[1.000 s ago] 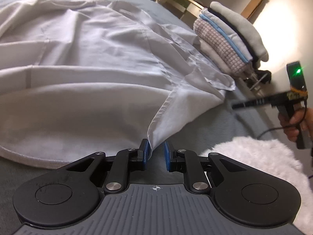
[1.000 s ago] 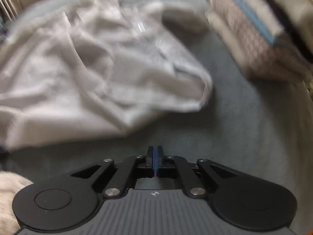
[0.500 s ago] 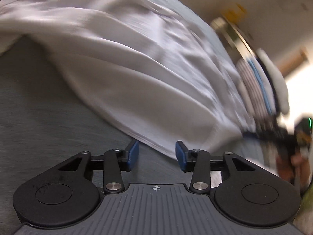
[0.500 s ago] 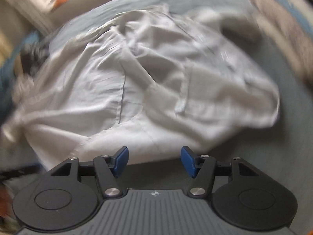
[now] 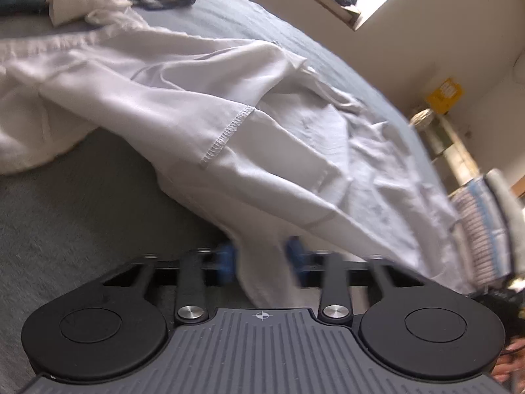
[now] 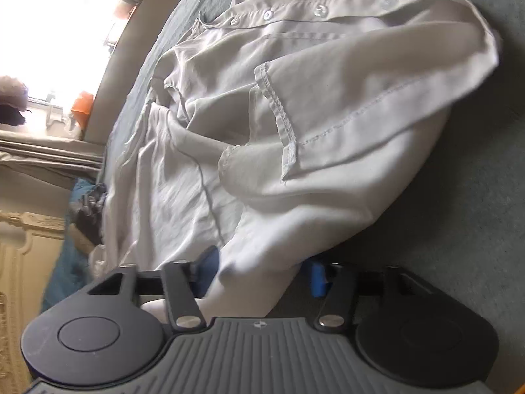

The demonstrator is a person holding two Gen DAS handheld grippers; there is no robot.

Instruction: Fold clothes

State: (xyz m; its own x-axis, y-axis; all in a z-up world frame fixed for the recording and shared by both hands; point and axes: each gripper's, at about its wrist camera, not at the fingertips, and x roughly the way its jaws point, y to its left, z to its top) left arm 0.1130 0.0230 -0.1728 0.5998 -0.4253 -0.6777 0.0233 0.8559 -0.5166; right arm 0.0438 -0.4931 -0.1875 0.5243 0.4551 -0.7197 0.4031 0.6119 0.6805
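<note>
white cotton fills both my views: the shirt [image 5: 203,105] lies crumpled and spread over the grey bedcover [image 5: 65,203], button placket up near the far side in the right view, a sleeve hem flopped across the body.

my left gripper [image 5: 261,257] has its blue pads standing apart with a tongue of the shirt's edge running down between them; they straddle the cloth but do not look pinched on it. my right gripper [image 6: 264,271] is the same, pads wide apart, a fold of the shirt bulging into the gap.

i judge i'm at the taking-hold part of a fold, both tools lined up on the near edge. next i'd need to close on single, clean bits of hem, not a bunched wad, then lift evenly so the cloth comes taut.

underneath is soft, slightly fuzzy bedding, so the fabric won't slide much. a stack of folded clothes [image 5: 485,216] sits at my left view's right edge, loose garments at the far end, a bright window [image 6: 59,19] beyond.
</note>
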